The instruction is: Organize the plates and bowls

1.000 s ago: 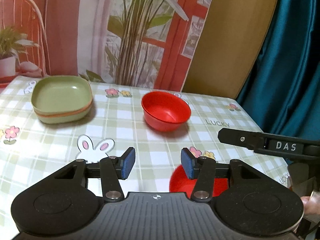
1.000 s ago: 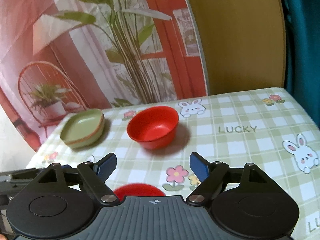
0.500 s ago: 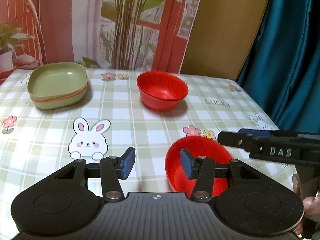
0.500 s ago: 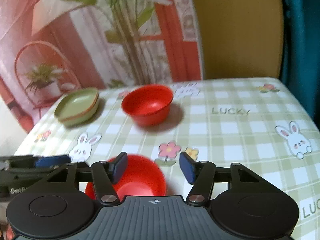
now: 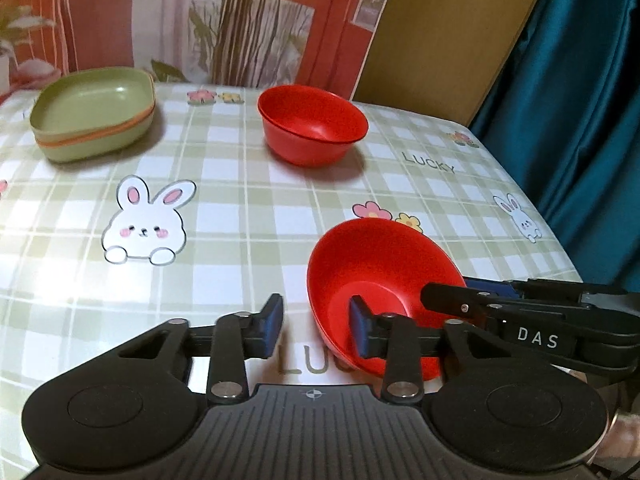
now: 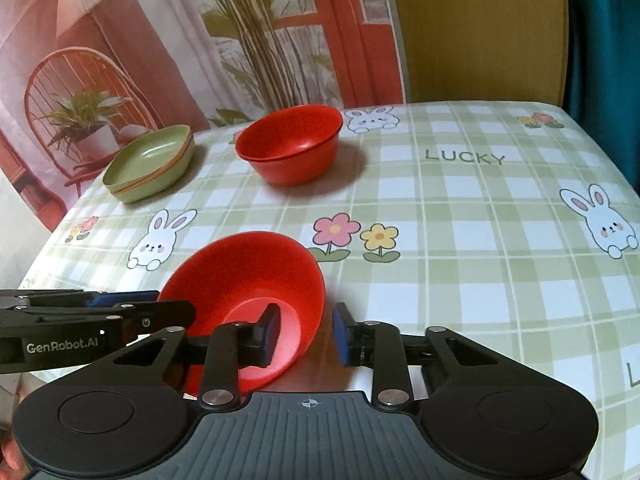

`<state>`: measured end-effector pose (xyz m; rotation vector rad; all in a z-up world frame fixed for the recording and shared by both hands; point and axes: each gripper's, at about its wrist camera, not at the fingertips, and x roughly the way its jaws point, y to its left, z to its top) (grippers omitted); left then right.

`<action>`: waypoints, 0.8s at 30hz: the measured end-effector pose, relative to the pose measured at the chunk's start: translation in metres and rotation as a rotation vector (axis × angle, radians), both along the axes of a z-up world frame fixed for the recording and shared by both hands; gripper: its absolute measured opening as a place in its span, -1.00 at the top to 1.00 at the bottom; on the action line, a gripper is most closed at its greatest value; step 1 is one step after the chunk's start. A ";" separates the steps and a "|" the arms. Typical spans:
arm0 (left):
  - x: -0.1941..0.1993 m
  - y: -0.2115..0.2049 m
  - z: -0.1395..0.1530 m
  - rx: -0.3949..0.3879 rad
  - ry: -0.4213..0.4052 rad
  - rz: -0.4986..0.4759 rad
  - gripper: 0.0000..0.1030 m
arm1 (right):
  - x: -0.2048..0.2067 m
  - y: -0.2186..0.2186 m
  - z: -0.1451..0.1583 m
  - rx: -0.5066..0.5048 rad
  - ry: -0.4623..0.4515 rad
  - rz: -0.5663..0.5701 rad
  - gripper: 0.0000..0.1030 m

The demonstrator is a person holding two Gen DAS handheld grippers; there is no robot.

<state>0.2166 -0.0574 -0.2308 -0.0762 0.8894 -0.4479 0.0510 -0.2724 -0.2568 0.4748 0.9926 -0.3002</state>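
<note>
A red bowl (image 5: 384, 264) (image 6: 248, 276) sits near the front of the checked tablecloth. My left gripper (image 5: 316, 322) straddles its left rim, one pad inside and one outside. The jaws are closing, and a sliver of cloth still shows beside the wall. My right gripper (image 6: 306, 334) straddles the opposite rim in the same way, also closing and not visibly pressing. Further back stands a second red bowl (image 5: 312, 124) (image 6: 290, 144), which looks like two nested. A stack of green plates (image 5: 92, 108) (image 6: 150, 162) with an orange one in it stands at the back left.
The table (image 6: 460, 208) carries a green check cloth with rabbits, flowers and "LUCKY" print. A printed backdrop hangs behind it, and a teal curtain (image 5: 580, 120) hangs off the right edge. In each wrist view the other gripper reaches in from the side at the bowl.
Both grippers have sunk and tipped down onto the near red bowl. Their jaws have narrowed and now stand over its rim on opposite sides.
</note>
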 end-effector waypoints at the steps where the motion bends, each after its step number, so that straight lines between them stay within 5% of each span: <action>1: 0.000 0.000 -0.001 0.000 0.003 -0.001 0.52 | 0.000 0.000 -0.001 0.001 0.001 -0.002 0.64; 5: 0.001 -0.003 -0.004 0.009 -0.002 -0.009 0.75 | 0.001 0.000 -0.002 0.005 -0.001 0.001 0.81; 24: -0.002 -0.005 0.002 0.026 -0.019 -0.019 0.74 | 0.007 -0.003 0.007 -0.014 -0.019 0.002 0.81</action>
